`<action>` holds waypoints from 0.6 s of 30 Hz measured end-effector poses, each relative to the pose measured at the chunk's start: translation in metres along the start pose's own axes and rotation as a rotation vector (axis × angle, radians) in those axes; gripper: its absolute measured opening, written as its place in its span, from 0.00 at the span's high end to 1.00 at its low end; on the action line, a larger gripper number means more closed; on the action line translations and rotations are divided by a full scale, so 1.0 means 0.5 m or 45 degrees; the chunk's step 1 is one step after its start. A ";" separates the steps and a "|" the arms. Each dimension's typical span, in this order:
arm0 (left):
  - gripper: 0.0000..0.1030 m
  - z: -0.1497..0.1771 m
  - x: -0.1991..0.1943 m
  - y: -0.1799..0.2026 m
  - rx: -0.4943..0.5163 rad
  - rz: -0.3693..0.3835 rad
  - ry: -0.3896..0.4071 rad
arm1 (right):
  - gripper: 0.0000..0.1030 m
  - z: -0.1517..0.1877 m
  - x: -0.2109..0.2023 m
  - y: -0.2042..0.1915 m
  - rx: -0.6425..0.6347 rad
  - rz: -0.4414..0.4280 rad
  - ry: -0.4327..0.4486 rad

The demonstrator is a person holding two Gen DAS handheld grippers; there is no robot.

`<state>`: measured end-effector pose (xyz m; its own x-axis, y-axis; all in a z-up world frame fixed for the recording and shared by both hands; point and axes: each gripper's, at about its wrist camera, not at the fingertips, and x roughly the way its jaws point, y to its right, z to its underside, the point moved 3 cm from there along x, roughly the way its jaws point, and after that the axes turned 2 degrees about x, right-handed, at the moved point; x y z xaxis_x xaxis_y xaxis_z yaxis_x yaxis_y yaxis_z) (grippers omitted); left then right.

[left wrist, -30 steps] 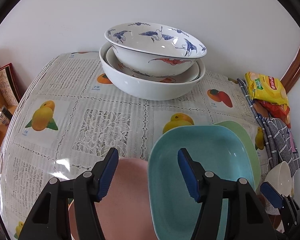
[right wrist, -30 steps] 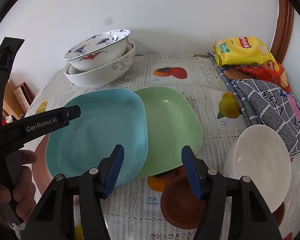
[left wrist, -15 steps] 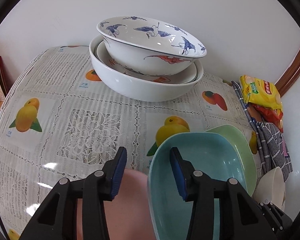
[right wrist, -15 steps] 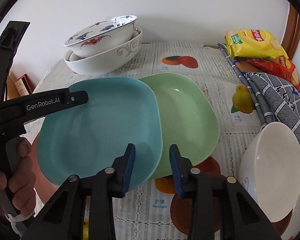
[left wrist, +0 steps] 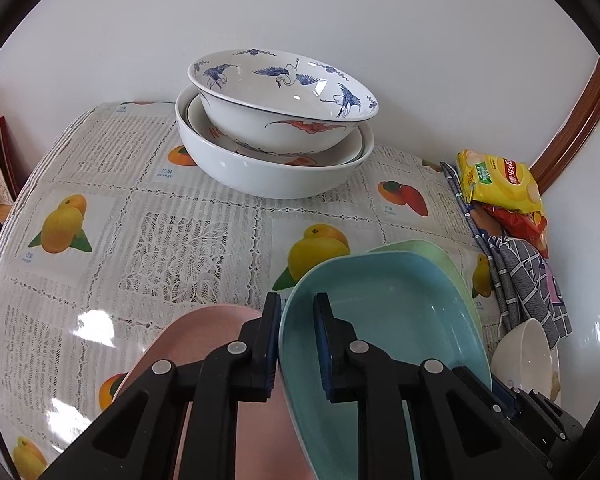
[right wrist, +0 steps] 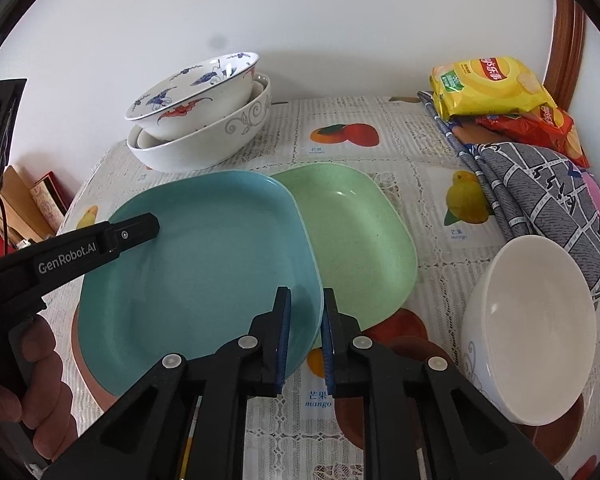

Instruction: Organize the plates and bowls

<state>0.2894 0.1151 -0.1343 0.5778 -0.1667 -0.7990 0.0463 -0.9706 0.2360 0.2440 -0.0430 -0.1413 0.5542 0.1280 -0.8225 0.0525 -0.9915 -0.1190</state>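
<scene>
Plates and bowls are spread over a tabletop covered in a lace-and-fruit print cloth. At far left in the right wrist view, a hand grips the left tool, whose jaws are closing on the left rim of the blue plate; the rim sits between the pads. In the left wrist view a pink plate lies under and to the left of that tool, partly hidden by it. Behind, near the wall, a crane-painted bowl sits tilted inside a larger white bowl. The blue plate overlaps the left edge of a green plate and looks raised above the cloth. The right tool has its jaws closing over the blue plate's near right rim, which stands between the blue pads. A brown dish lies on the cloth just right of this tool, partly hidden. Further right a white bowl rests tilted, its opening turned towards the plates. Behind it lie a grey checked cloth and, at the back right corner, a yellow chip bag atop a red bag.
</scene>
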 end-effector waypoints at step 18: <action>0.84 0.045 -0.132 0.036 0.001 0.043 0.076 | 0.86 0.037 -0.145 0.005 0.025 0.018 0.117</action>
<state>0.2336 0.1047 -0.0899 0.6264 -0.1888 -0.7563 0.0252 -0.9648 0.2618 0.1885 -0.0545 -0.0925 0.6288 0.1103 -0.7697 0.0282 -0.9925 -0.1192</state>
